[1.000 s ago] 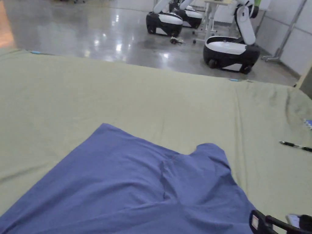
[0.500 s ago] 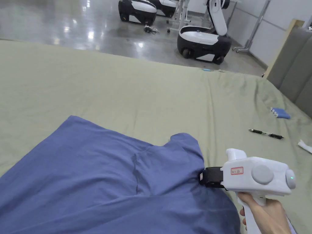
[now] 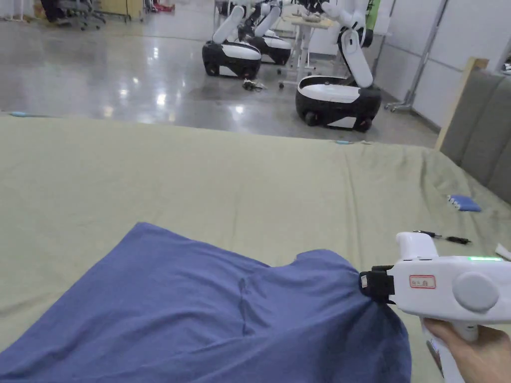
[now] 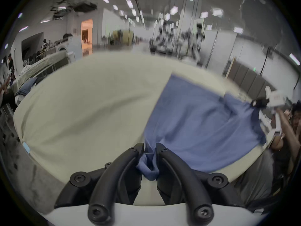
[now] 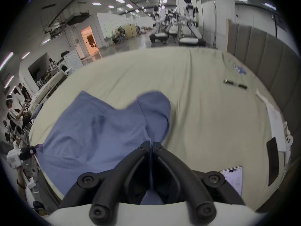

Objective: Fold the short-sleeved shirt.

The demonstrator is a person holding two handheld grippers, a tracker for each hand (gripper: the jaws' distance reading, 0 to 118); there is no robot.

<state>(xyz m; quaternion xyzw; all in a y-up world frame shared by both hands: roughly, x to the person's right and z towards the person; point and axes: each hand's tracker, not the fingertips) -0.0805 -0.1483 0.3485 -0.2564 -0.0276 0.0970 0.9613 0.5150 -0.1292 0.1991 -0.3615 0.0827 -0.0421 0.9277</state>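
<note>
A blue short-sleeved shirt (image 3: 214, 309) lies spread over the near part of a pale green bed sheet (image 3: 199, 174), one sleeve pointing away from me. My right gripper (image 3: 363, 285) is shut on the shirt's right edge by that sleeve, lifting the cloth a little. In the right gripper view the jaws (image 5: 151, 145) pinch a thin fold of the shirt (image 5: 101, 131). In the left gripper view my left gripper (image 4: 149, 148) is shut on a bunched corner of the shirt (image 4: 200, 128), near the bed's front edge. The other gripper (image 4: 259, 103) shows far right there.
A pen (image 3: 441, 237) and a small blue pack (image 3: 464, 202) lie on the sheet at the right, below a grey padded headboard (image 3: 479, 144). A phone (image 5: 233, 179) and a dark flat object (image 5: 272, 161) lie near the right edge. Wheeled robots (image 3: 337, 95) stand beyond the bed.
My right gripper came up from the bottom right corner, reached the shirt's right edge and now holds it raised. The head camera tilted up and shifted.
</note>
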